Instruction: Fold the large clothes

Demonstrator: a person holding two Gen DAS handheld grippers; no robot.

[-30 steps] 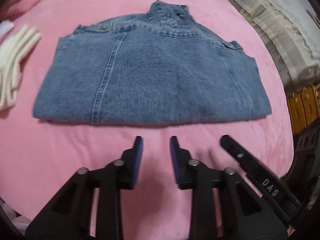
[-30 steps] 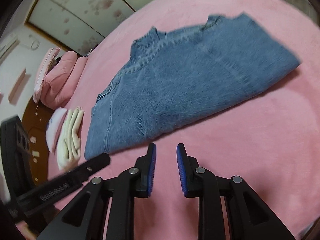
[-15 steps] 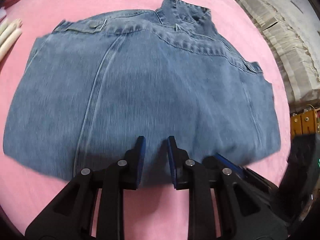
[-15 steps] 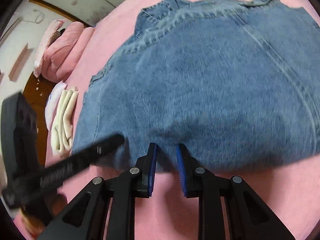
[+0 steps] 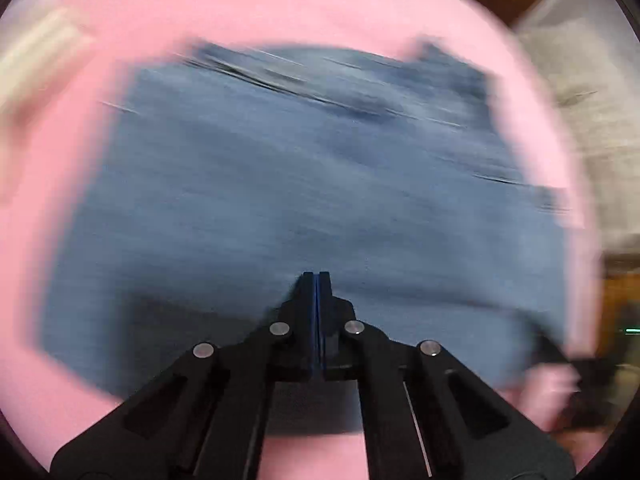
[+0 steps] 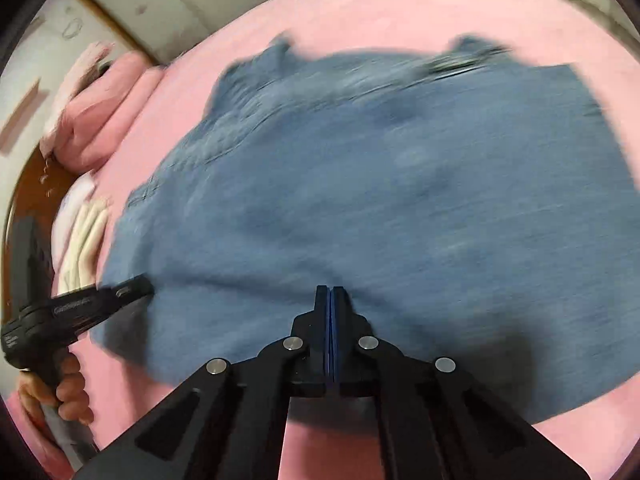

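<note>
We are looking at a blue denim garment [image 6: 400, 200] lying folded and spread flat on the pink bedspread [image 6: 400, 4], collar at its far edge. Our left gripper [image 5: 316, 280] and right gripper [image 6: 330, 292] are hovering over its near edge, blue pads pressed together with no cloth visible between them. Motion blur is smearing the seams and pockets, and black linkages are hiding the near hem.
</note>
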